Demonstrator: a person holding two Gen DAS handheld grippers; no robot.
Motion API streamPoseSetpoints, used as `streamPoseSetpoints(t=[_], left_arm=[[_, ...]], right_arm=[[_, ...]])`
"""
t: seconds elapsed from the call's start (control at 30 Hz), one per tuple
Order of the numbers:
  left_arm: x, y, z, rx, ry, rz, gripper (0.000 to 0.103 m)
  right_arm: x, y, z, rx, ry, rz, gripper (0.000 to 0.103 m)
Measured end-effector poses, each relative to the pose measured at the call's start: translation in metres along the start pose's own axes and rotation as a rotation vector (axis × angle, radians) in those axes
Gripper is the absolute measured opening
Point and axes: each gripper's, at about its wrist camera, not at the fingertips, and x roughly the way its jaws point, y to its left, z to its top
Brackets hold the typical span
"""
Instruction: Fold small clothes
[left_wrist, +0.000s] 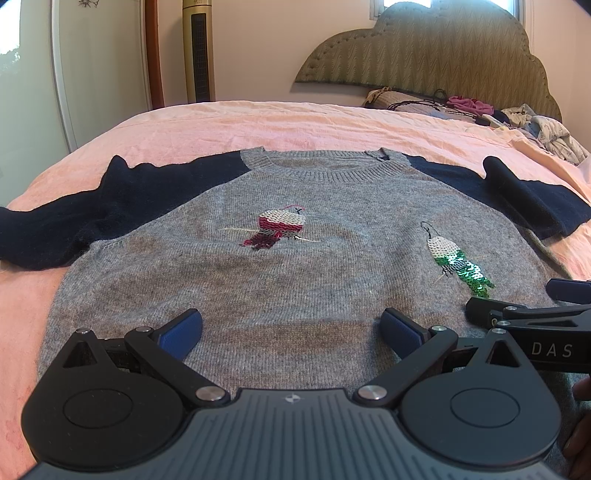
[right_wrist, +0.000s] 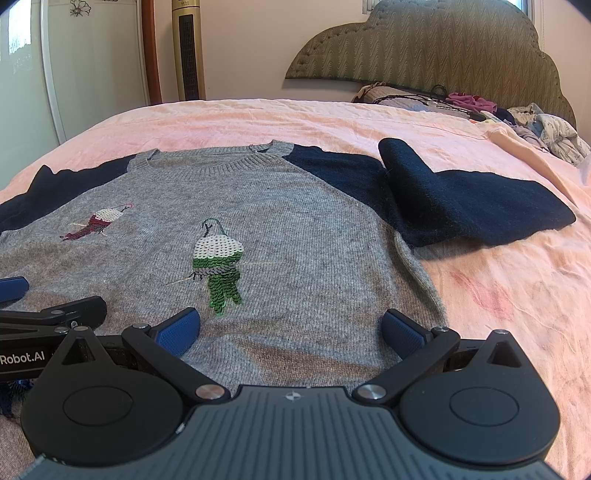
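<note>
Sweater (left_wrist: 295, 266) lies front-up, flat on the pink bedspread (left_wrist: 258, 122), so you can start folding. Its left sleeve (left_wrist: 92, 206) is spread out; its right sleeve (right_wrist: 461, 206) is doubled back. Your left gripper (left_wrist: 291, 328) and right gripper (right_wrist: 291, 328) sit side by side over its hem, both jaws wide, holding nothing.

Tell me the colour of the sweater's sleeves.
Navy blue sleeves on a grey sweater; clearest in the right wrist view.
</note>
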Motion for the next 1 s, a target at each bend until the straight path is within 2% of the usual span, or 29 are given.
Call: streamPoseSetpoints(t=[0.43, 0.57, 0.63, 0.73, 0.83, 0.9, 1.0], left_arm=[[0.0, 0.0, 0.0, 0.001, 0.0, 0.0, 0.103], [0.0, 0.0, 0.0, 0.003, 0.0, 0.002, 0.103], [0.0, 0.0, 0.0, 0.003, 0.0, 0.002, 0.103], [0.0, -0.001, 0.0, 0.003, 0.0, 0.002, 0.103], [0.0, -0.001, 0.0, 0.003, 0.0, 0.002, 0.103], [0.0, -0.001, 0.0, 0.003, -0.001, 0.002, 0.103], [0.0, -0.001, 0.0, 0.003, -0.001, 0.003, 0.103]], right_arm=[[0.0, -0.001, 0.0, -0.001, 0.003, 0.004, 0.103], [-0.01, -0.02, 0.01, 0.051, -0.004, 0.078, 0.103], [-0.019, -0.048, 0.02, 0.118, -0.061, 0.101, 0.103], [-0.019, -0.114, 0.037, 0.286, -0.101, 0.118, 0.103], [-0.002, -0.204, 0.047, 0.576, -0.134, 0.161, 0.103], [0.014, -0.265, 0.047, 0.795, -0.143, 0.16, 0.103], [0.035, -0.328, 0.043, 1.007, -0.157, 0.123, 0.092]])
